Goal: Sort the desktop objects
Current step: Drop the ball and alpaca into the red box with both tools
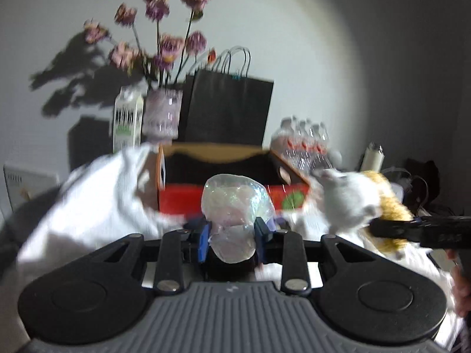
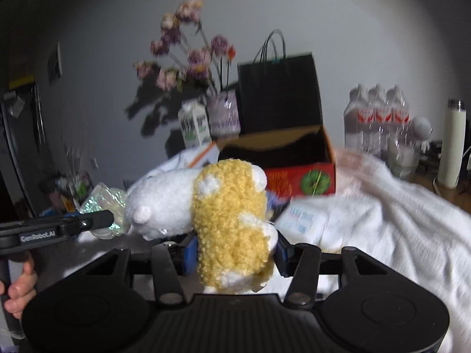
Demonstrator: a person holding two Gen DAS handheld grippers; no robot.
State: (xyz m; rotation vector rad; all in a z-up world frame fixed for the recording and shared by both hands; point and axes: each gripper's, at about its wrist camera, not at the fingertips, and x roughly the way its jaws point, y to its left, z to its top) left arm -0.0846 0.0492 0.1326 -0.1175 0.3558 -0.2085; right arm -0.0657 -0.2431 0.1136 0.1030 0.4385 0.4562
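Your left hand-held gripper (image 1: 232,235) clamps an iridescent plastic wrapper (image 1: 235,206); your right hand-held gripper (image 2: 234,250) grips a yellow-and-white plush toy (image 2: 223,214). Both hang at 6 o'clock from the open red cardboard box (image 2: 297,181) on the white-draped bench (image 2: 382,206).

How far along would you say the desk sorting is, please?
Nothing looks sorted yet: the red box shows only a dark inside. In hand: the left claw grips a shiny plastic bundle, the right claw a plush toy. Left: both still need a place.
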